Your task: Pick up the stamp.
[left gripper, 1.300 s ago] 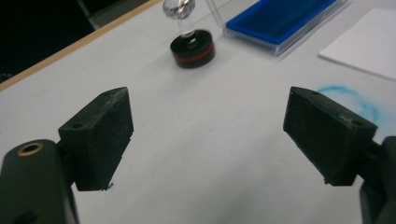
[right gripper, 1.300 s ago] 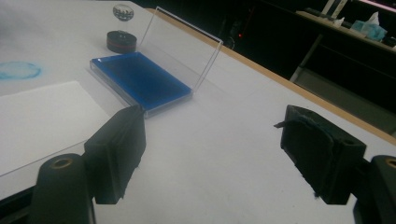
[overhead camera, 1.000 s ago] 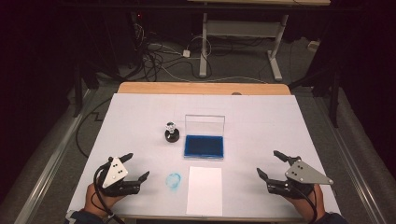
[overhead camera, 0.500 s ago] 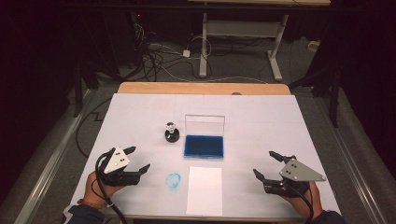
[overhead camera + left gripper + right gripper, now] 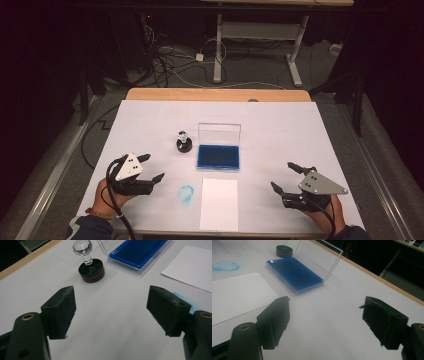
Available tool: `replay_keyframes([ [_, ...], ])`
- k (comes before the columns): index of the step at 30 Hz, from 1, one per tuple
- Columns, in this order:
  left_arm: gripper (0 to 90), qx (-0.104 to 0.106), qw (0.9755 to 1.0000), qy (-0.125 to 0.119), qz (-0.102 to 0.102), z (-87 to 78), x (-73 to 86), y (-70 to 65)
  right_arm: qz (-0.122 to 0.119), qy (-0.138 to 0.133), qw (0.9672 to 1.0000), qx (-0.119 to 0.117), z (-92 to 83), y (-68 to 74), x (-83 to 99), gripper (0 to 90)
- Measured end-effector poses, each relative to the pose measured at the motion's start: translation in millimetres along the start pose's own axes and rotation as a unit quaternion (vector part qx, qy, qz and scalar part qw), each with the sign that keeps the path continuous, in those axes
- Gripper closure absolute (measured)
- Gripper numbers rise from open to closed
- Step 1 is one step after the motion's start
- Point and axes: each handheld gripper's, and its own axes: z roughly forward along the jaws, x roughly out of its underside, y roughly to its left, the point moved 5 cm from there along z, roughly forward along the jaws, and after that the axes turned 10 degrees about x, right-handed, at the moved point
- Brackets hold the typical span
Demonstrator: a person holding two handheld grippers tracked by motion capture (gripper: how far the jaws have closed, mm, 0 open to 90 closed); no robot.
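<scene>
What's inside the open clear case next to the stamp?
The clear case holds a blue ink pad that fills its tray; its lid stands raised at the back. Nothing lies on the pad. Whatever is beneath the pad is covered.

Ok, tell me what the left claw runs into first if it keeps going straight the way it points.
Probably the round black stamp with the clear knob: in the left gripper view it stands ahead of the open left claw, slightly off centre, with bare white table covering between. Depth is uncertain, so it might just pass beside it.
</scene>
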Motion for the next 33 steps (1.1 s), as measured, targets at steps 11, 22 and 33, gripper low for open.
replay_keyframes([
  [11, 22.6, -0.003, 1.0, -0.009, 0.001, 5.3, -12.2, 5.6, 0.002, -0.007, 1.0, 0.0, -1.3, 1.5, -2.3, 23.5],
  [22, 22.5, -0.005, 0.9998, 0.0, -0.019, 13.8, -23.5, 18.1, -0.002, -0.002, 1.0, -0.002, -0.1, 2.0, -1.9, 23.5],
  [33, 22.7, -0.008, 0.9998, 0.003, -0.017, 16.0, -37.7, 24.3, -0.003, 0.0, 1.0, -0.006, 1.1, 2.9, -1.8, 23.6],
])
